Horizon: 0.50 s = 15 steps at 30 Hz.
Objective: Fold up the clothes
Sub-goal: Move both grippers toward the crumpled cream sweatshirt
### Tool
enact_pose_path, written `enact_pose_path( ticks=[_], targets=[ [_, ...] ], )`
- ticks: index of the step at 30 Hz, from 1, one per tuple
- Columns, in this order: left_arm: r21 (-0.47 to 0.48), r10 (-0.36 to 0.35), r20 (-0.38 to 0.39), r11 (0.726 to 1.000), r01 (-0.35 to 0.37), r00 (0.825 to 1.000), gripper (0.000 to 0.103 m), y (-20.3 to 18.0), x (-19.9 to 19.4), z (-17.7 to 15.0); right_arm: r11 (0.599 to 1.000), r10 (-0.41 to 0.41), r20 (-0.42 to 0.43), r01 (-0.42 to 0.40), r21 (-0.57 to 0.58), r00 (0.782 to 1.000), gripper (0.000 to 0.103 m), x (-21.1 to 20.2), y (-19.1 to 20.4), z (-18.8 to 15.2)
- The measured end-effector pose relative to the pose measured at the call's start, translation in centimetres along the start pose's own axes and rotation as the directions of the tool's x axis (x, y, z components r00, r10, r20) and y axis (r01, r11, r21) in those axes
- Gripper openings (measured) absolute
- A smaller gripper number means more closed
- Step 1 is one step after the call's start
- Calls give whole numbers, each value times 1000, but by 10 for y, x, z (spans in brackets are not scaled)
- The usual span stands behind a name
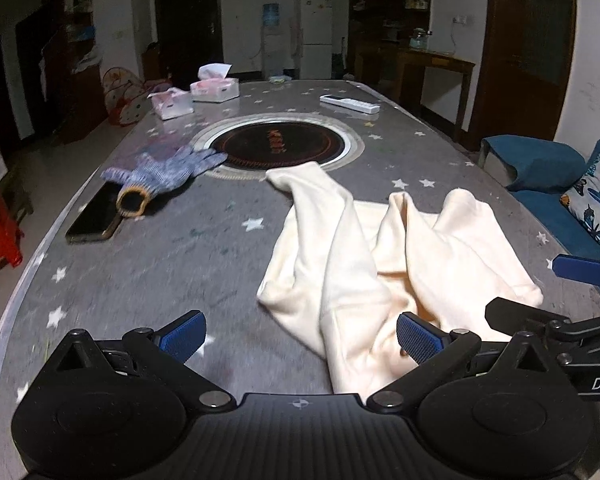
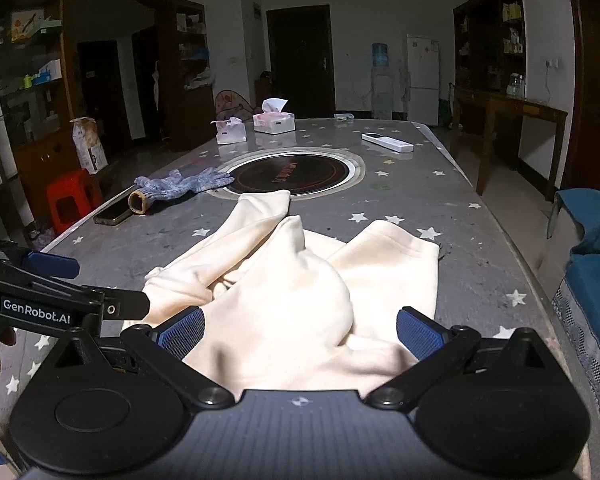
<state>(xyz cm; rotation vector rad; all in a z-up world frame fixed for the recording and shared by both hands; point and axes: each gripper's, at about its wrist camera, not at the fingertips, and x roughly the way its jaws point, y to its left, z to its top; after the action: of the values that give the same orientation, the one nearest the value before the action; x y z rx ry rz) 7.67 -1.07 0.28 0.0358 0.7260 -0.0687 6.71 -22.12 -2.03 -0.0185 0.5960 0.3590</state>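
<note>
Jaws of L gripper (image 1: 300,338) & R gripper (image 2: 299,334) wide apart, empty; cream garment (image 1: 380,256) runs near-to-far

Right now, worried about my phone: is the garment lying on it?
No, the phone lies under the glove's cuff, apart from the garment.
</note>
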Motion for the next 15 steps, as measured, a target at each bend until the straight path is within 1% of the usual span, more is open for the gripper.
enact_pose_path(
  ticks=[4, 5, 7, 10, 12, 14, 15],
  targets=[
    [36, -25, 19, 999, 25, 1000, 101, -2, 11, 10, 1000, 2, -2, -2, 9, 1000, 103, 8, -7, 8],
    [40, -36, 17, 999, 36, 999, 100, -2, 14, 12, 1000, 3, -3, -3, 12, 1000, 102, 10, -9, 9],
    [44, -59, 16, 997, 58, 998, 93, -3, 20, 16, 1000, 3, -8, -3, 12, 1000, 101, 15, -11, 14],
    [46, -81, 5, 996, 80, 997, 88, -3, 31, 21, 1000, 5, -12, -5, 8, 1000, 99, 23, -13, 20],
    [49, -96, 0, 994, 96, 995, 85, -4, 36, 23, 1000, 11, -15, -11, 6, 1000, 94, 27, -15, 24],
    [54, -104, -9, 993, 104, 995, 84, -4, 41, 25, 1000, 19, -20, -19, 5, 1000, 93, 31, -16, 28],
    [58, -107, -13, 993, 107, 994, 82, -4, 43, 26, 1000, 26, -24, -25, 5, 999, 90, 34, -16, 29]
  ],
)
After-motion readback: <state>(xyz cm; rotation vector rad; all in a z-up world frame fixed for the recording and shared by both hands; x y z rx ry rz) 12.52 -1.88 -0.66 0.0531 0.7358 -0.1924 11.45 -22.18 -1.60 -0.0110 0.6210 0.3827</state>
